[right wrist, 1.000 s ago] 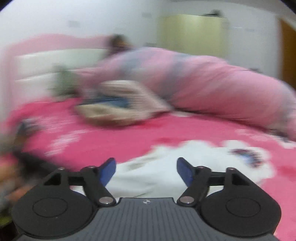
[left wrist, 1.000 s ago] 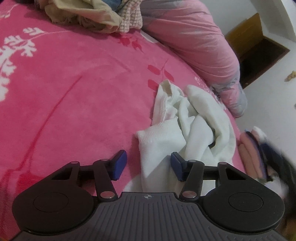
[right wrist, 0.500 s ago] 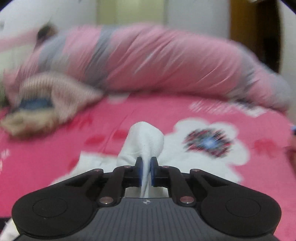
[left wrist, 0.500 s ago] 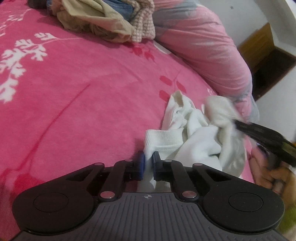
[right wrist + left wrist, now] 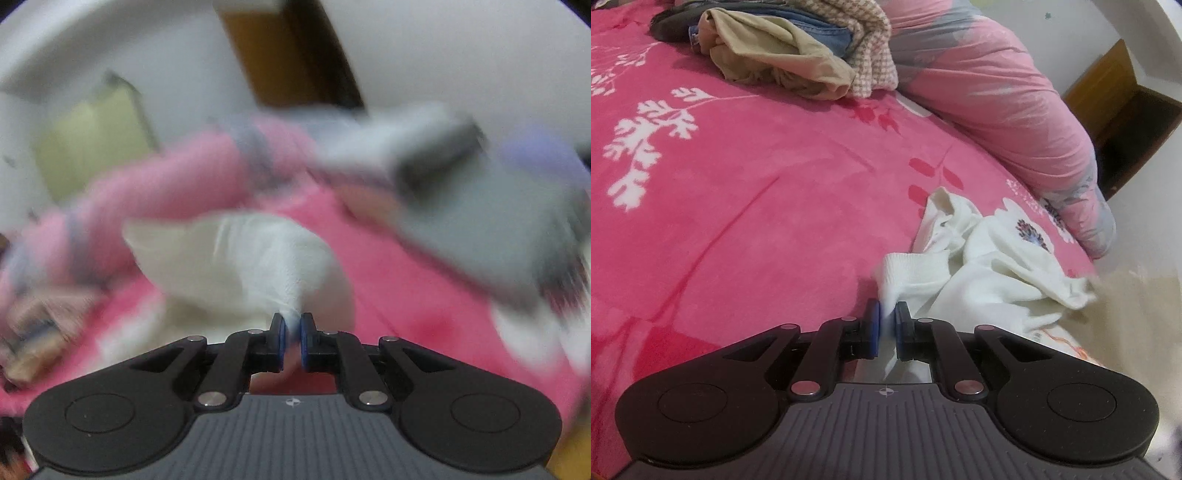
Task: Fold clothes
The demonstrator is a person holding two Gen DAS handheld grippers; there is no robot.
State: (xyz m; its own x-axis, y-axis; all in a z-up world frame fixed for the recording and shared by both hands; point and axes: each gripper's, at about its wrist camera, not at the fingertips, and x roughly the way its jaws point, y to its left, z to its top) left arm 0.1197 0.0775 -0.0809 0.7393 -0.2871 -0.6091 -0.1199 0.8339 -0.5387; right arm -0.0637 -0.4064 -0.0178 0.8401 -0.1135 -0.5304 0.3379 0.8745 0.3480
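The left gripper [image 5: 886, 317] is clenched on the ribbed hem of the white top [image 5: 993, 258]. The right gripper [image 5: 291, 332] pinches another bunch of it above the pink bed [image 5: 757, 192].

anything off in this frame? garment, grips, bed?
Nothing damaged. The white knit sweater lies crumpled near the edge of the pink floral bedspread, pinched at its ribbed cuff by the left gripper and elsewhere by the right gripper. The right wrist view is heavily motion-blurred.
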